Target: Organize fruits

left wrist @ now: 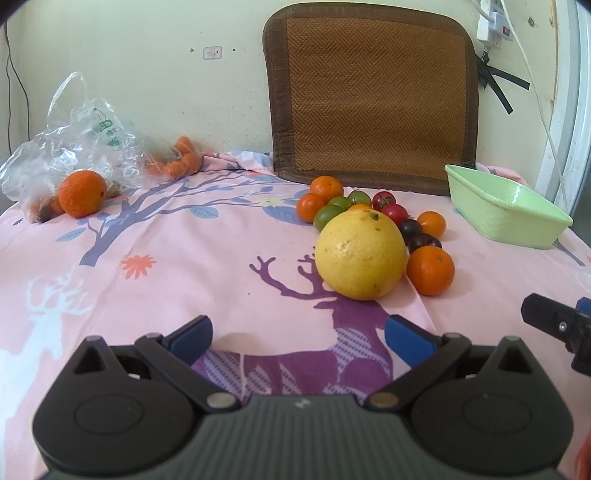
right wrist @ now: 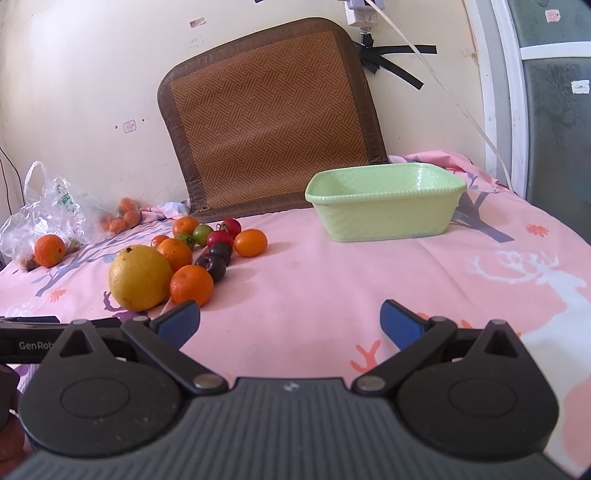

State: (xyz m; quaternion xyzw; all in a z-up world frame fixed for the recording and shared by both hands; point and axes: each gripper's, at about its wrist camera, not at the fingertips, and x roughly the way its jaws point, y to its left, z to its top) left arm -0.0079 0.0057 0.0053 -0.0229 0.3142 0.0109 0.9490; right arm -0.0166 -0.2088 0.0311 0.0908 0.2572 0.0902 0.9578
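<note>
A big yellow grapefruit (left wrist: pixel 360 254) lies on the pink cloth with a pile of small fruit behind it: oranges (left wrist: pixel 430 270), green and red tomatoes (left wrist: pixel 384 201), dark plums (left wrist: pixel 424 242). The pile shows in the right wrist view too, with the grapefruit (right wrist: pixel 140 277) at the left. An empty light green basket (left wrist: pixel 506 210) stands to the right, also in the right wrist view (right wrist: pixel 388 210). My left gripper (left wrist: pixel 297 339) is open and empty, just short of the grapefruit. My right gripper (right wrist: pixel 290 321) is open and empty over bare cloth.
A clear plastic bag (left wrist: pixel 74 147) with oranges lies at the far left; one orange (left wrist: pixel 82 193) sits in front of it. A brown woven mat (left wrist: pixel 373 96) leans on the wall. Cables and a power strip (left wrist: pixel 495 26) hang at the right.
</note>
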